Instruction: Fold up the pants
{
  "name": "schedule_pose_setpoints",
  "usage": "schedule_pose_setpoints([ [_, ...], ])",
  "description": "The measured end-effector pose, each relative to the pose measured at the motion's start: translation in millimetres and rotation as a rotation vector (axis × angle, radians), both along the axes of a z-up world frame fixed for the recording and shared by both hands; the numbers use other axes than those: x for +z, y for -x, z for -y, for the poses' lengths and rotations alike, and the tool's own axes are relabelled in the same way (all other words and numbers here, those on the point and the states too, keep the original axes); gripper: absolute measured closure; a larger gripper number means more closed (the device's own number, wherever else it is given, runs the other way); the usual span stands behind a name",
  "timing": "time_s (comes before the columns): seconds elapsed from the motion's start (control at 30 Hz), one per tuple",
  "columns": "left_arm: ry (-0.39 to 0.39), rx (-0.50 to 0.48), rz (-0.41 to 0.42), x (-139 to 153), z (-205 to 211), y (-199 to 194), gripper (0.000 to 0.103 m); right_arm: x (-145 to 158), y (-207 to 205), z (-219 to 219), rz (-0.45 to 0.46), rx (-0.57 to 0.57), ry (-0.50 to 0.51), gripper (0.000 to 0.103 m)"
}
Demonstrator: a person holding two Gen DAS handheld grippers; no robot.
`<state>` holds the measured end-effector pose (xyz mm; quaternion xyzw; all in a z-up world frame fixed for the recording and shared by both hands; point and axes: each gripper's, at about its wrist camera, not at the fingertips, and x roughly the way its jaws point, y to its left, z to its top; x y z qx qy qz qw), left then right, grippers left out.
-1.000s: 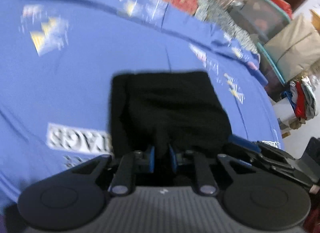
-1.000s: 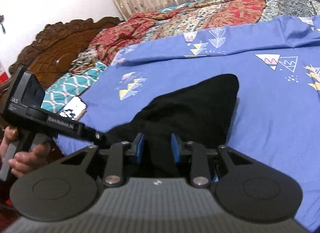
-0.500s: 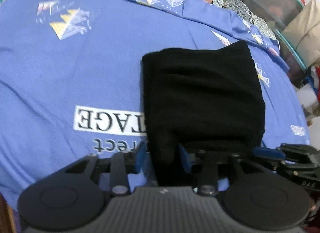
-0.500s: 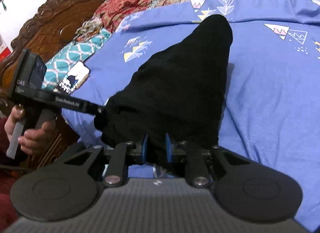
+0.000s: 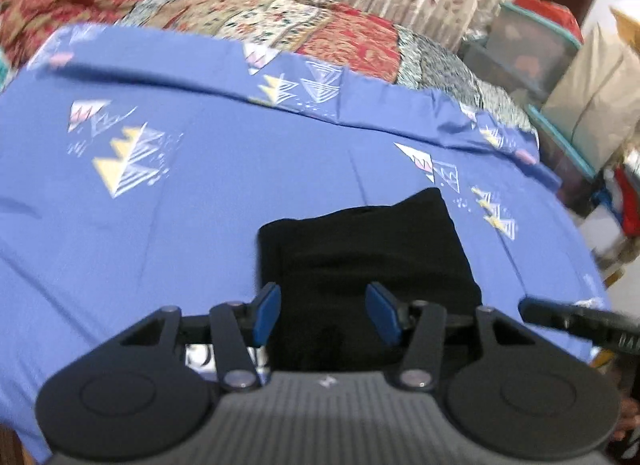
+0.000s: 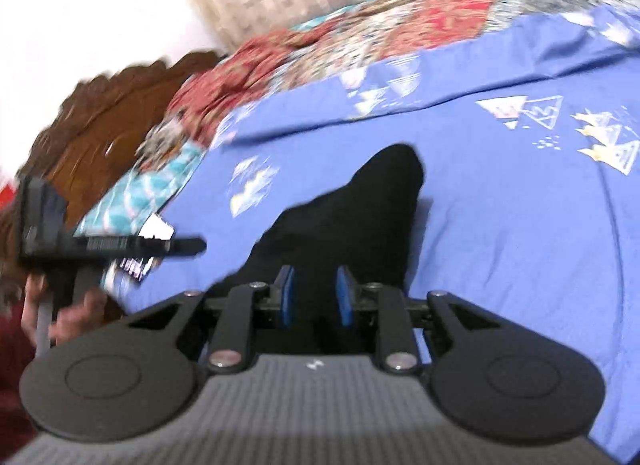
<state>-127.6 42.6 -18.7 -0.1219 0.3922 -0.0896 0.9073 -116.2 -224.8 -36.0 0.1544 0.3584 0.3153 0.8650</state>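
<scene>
The black pants [image 5: 368,261] lie folded in a compact stack on the blue bedsheet [image 5: 200,225], near its front edge. The left gripper [image 5: 327,311] stands wide apart over the stack's near edge, while the right gripper [image 6: 316,297] stands partly parted, dark cloth showing between its pads.

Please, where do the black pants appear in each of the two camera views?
Left wrist: black pants lie low centre, just beyond the open fingers.
Right wrist: pants at centre, tapering upward beyond the fingers.
Shared landmark: the blue bedsheet under them.
</scene>
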Motion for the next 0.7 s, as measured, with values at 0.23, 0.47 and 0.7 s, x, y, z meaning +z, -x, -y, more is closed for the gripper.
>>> schedule_pose_setpoints([
  [0.23, -0.197, -0.033, -0.062, -33.1, 52.7, -11.3, 0.055, -10.5, 7.1, -34.3, 0.07, 0.02, 0.089, 0.076],
  [0.47, -0.294, -0.007, -0.104, -57.2, 60.0, -16.2, 0.048, -44.9, -2.8, -37.3, 0.028, -0.008, 0.171, 0.077],
  [0.7, -0.324, 0.012, -0.11, -63.2, 64.3, -20.6, 0.046, -50.9, -5.1, -36.8, -0.003, -0.023, 0.174, 0.077],
])
